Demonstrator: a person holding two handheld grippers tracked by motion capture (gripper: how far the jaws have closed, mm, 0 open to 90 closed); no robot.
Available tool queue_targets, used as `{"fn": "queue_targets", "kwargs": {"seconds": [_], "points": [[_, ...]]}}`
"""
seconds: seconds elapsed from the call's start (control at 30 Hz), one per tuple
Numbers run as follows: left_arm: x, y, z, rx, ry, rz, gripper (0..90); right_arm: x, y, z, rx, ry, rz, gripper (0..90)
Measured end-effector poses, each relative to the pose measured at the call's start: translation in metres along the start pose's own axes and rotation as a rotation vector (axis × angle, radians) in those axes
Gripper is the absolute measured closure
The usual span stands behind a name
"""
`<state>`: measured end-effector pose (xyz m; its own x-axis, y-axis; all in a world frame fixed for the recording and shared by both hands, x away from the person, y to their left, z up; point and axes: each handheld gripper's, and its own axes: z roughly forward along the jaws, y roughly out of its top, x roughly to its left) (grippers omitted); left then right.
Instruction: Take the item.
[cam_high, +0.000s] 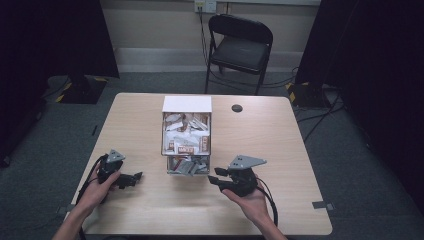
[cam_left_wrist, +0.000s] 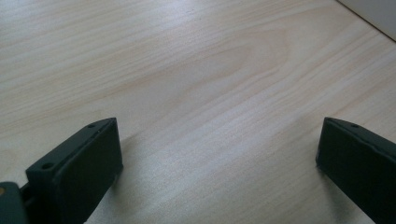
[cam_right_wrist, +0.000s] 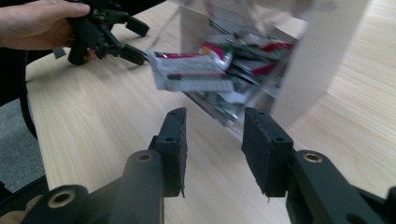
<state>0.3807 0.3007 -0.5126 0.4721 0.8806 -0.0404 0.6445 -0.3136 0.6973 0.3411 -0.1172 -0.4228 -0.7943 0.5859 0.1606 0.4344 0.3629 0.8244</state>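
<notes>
- A light wooden table (cam_high: 150, 210) is seen from the high view, with a clear box (cam_high: 186, 134) standing near its centre, open side towards the person
- The box is seen to be filled with small sachets (cam_high: 186, 145); white, brown and grey wrappers are made out, print too small to be read
- A white panel is noted at the far end of the box, and a small dark round spot (cam_high: 237, 108) on the tabletop to the right of it
- The left gripper (cam_high: 131, 179) is held low over the near left part of the table, well apart from the box; jaws are seen spread wide in the left gripper view, with bare wood between them and nothing held
- The right gripper (cam_high: 218, 176) is held just beside the near right corner of the box, jaws pointed leftward towards it
- In the right gripper view its jaws are seen partly open, with a clear gap and nothing gripped; the box and blurred red, green and white sachets lie just beyond them
- The left hand (cam_right_wrist: 35, 23) and its gripper are seen farther off in that view
- A black folding chair (cam_high: 239, 47) is noted beyond the table
</notes>
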Motion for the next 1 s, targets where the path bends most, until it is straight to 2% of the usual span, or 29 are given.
{"fn": "queue_targets", "kwargs": {"seconds": [0.4, 0.5, 0.77, 1.0], "points": [[0.000, 0.000, 0.000, 0.000, 0.000, 0.000, 0.0, 0.024, 0.012, 0.028, -0.003, 0.054, -0.075, 64.8], [0.000, 0.000, 0.000, 0.000, 0.000, 0.000, 0.0, 0.028, 0.015, 0.037, -0.003, 0.074, -0.076, 63.9], [0.000, 0.000, 0.000, 0.000, 0.000, 0.000, 0.0, 0.030, 0.017, 0.053, 0.005, 0.064, -0.102, 63.5], [0.000, 0.000, 0.000, 0.000, 0.000, 0.000, 0.0, 0.032, 0.017, 0.060, -0.003, 0.049, -0.130, 61.6]]}}
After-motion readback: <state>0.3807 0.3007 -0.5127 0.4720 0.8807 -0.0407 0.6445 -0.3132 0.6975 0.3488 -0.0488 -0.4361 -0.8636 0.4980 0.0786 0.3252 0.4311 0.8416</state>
